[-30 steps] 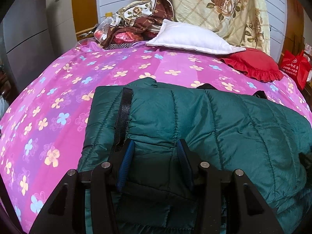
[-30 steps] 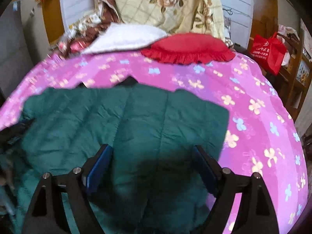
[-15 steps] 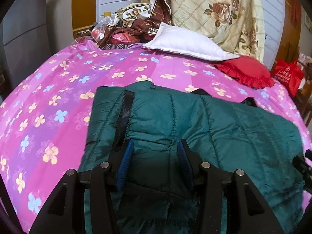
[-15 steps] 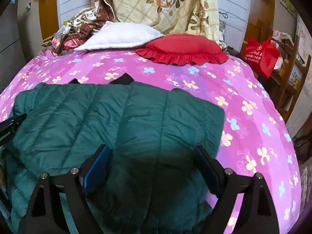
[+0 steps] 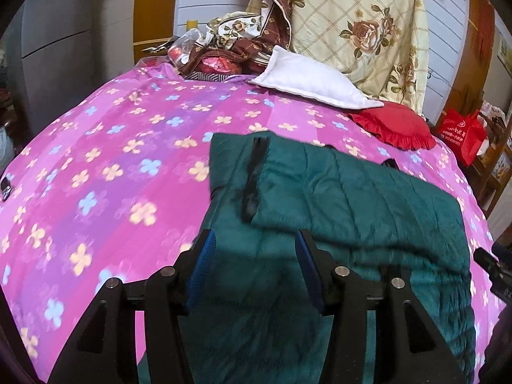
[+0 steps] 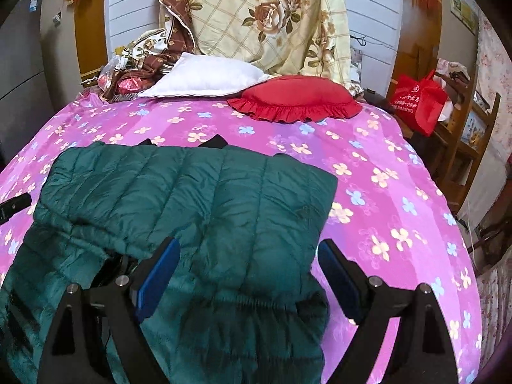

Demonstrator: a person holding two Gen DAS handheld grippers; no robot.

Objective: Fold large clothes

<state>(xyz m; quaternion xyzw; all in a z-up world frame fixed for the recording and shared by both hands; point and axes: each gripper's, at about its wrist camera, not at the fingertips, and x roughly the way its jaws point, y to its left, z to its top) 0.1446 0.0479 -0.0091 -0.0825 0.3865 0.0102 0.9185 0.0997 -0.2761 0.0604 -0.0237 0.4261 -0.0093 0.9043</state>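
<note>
A dark green quilted jacket (image 5: 352, 198) lies on the pink flowered bedsheet (image 5: 112, 160), its upper part folded over the lower part. A black zipper strip (image 5: 252, 179) runs along its left side. My left gripper (image 5: 254, 256) is open and empty above the jacket's left near part. In the right wrist view the jacket (image 6: 198, 198) fills the lower left, and my right gripper (image 6: 248, 265) is open wide and empty above its right near part. The left gripper's tip (image 6: 12, 206) shows at the left edge.
A white pillow (image 5: 307, 80) and a red frilled cushion (image 5: 393, 124) lie at the head of the bed, with a floral quilt (image 5: 358, 22) behind. Clutter (image 5: 217, 54) sits at the back left. A red bag (image 6: 419, 99) and wooden shelf (image 6: 464, 147) stand right of the bed.
Both grippers have pulled back and risen away from the jacket. The left view has swung leftward, and more of the folded jacket and the bed shows in both views.
</note>
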